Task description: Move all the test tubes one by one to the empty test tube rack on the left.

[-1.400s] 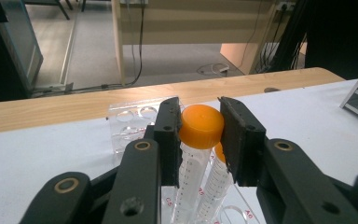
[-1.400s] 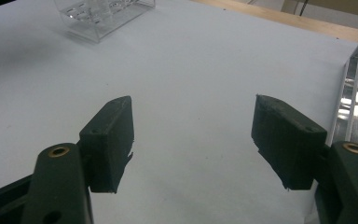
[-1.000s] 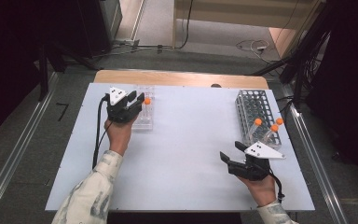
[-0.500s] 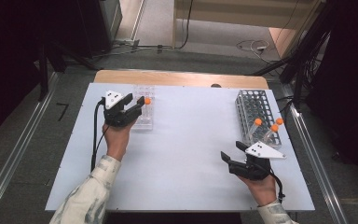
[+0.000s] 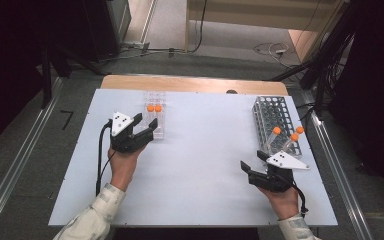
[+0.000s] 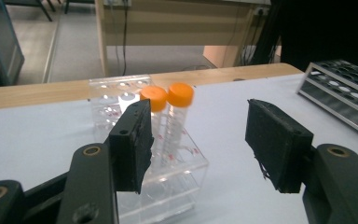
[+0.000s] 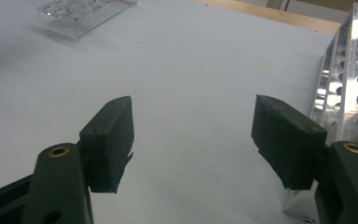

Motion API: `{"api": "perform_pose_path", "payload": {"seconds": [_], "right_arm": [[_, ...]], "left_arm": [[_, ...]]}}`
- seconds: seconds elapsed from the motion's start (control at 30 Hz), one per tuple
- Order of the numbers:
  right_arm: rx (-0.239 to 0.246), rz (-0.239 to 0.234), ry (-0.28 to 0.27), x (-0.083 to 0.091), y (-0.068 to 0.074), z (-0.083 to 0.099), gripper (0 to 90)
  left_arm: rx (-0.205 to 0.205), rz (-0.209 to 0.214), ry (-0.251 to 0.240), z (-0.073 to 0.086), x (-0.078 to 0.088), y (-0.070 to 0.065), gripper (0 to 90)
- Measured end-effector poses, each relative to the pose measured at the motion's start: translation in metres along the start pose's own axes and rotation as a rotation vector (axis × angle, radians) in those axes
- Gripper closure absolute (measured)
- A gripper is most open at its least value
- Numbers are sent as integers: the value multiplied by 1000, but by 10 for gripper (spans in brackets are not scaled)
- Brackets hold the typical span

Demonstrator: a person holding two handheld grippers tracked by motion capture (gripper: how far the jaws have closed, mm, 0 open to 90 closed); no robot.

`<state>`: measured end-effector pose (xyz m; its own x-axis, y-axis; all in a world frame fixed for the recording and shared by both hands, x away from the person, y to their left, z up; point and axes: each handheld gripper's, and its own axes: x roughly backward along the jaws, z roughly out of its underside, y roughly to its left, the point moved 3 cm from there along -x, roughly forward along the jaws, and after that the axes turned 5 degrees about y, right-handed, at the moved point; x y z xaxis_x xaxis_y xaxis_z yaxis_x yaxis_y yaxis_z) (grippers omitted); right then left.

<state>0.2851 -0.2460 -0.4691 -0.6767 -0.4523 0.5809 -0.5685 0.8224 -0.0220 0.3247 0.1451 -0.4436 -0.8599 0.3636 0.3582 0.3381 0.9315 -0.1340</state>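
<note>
- From the high view, I judged the job, seemingly moving tubes between racks, partly done: two orange-capped tubes [image 5: 154,108] stood in the clear plastic rack [image 5: 155,119] at the counter's [image 5: 200,165] far left, while three more tubes [image 5: 286,138] leaned in the metal wire rack [image 5: 276,122] at the right edge. My left tool [image 5: 147,126] sat just beside the clear rack, spread and empty; my right tool [image 5: 254,166] sat near the metal rack's near end, also spread. The wide middle of the counter lay bare between them.
- In the left gripper view, the left tool's jaws stood wide apart, holding nothing, the two tubes upright behind the left-hand pad.
- In the right gripper view, the right tool gaped over bare counter, the metal rack's wall close beside its right-hand jaw, leaving little room that side.
</note>
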Motion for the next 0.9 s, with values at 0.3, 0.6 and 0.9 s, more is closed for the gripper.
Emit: {"api": "perform_pose_path", "payload": {"seconds": [0.3, 0.6, 0.9], "right_arm": [[-41, 59, -23, 10, -17, 4, 291], [-101, 149, -48, 9, -37, 5, 298], [-149, 233, -74, -1, -57, -4, 343]], "left_arm": [[-27, 31, 21, 11, 11, -15, 329], [-40, 56, 23, 19, 17, -23, 329], [-53, 76, 22, 20, 18, -30, 329]]}}
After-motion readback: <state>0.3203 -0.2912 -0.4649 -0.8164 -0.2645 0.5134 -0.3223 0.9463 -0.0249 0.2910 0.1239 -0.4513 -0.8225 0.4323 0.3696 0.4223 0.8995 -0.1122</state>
